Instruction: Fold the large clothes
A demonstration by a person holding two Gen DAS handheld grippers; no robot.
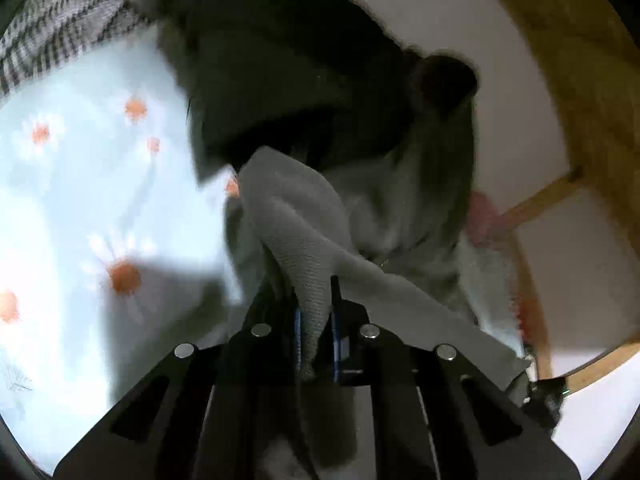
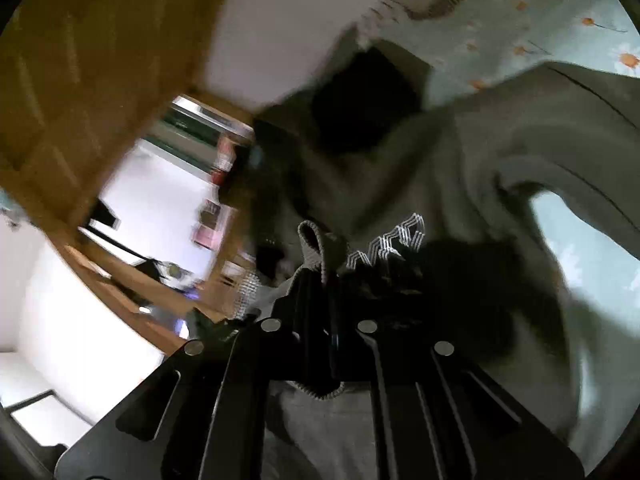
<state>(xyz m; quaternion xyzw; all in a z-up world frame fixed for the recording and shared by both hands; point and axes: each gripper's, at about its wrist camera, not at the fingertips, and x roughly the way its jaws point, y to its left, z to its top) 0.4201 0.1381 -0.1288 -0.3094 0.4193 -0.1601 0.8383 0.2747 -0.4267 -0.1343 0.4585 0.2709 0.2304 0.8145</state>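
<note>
over the pale blue daisy-print bedsheet [image 1: 80,184], the left gripper [image 1: 316,320] is clamped on a fold of the grey-green garment [image 1: 288,216], the right gripper [image 2: 320,280] clamped on its ribbed edge, garment bunched between them.

Both hand-held grippers [image 1: 316,320] [image 2: 320,280] clamped tight.

I note a grey-green knitted garment [image 1: 288,216], ribbed at its edge, crumpled and hanging in folds, raised above the daisy-print bed sheet [image 1: 80,184].
</note>
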